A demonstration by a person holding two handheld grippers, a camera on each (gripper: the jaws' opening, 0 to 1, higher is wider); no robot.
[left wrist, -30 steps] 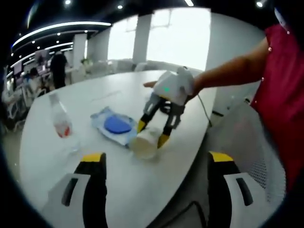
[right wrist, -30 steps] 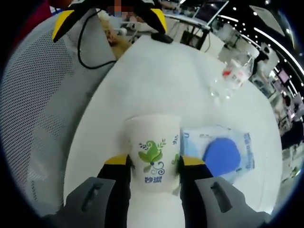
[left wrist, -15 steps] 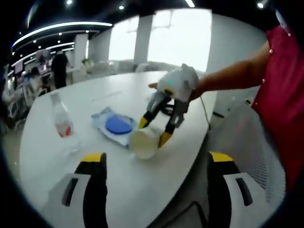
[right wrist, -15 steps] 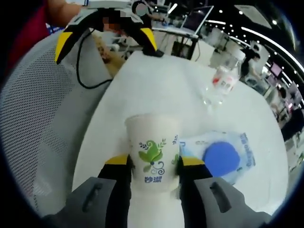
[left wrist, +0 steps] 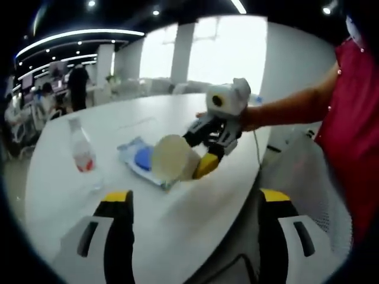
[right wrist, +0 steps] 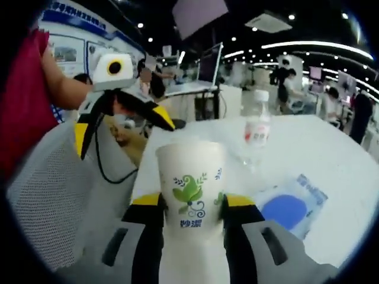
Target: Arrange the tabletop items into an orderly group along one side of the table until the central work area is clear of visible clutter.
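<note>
In the left gripper view, the left gripper (left wrist: 189, 204) rose from the bottom with its fingers spread wide and nothing between them, above the white tabletop (left wrist: 118, 127). Ahead of those fingers the right gripper (left wrist: 190, 161) came in from the right, held out by a person in a red top, clamping a paper cup (left wrist: 172, 158) tipped so its round end faced the camera and clear of the surface. Partly hidden behind the cup lay a wipes pack (left wrist: 135, 155) with a blue lid, and farther left of the fingers stood a clear water bottle (left wrist: 84, 158). In the right gripper view, the right gripper (right wrist: 190, 208) had both fingers pressed to the cup (right wrist: 190, 190), printed with a green leaf, low on its sides. The bottle (right wrist: 255, 133) stood ahead and right, the pack (right wrist: 289, 204) lay flat just right of the fingers, and the left gripper (right wrist: 121, 127) hovered ahead on the left. The thin cup would likely crumple or slip from so low a squeeze, and a tilted set-down could topple it. Whether the cup held anything could not be told; its base was hidden behind the fingers.
</note>
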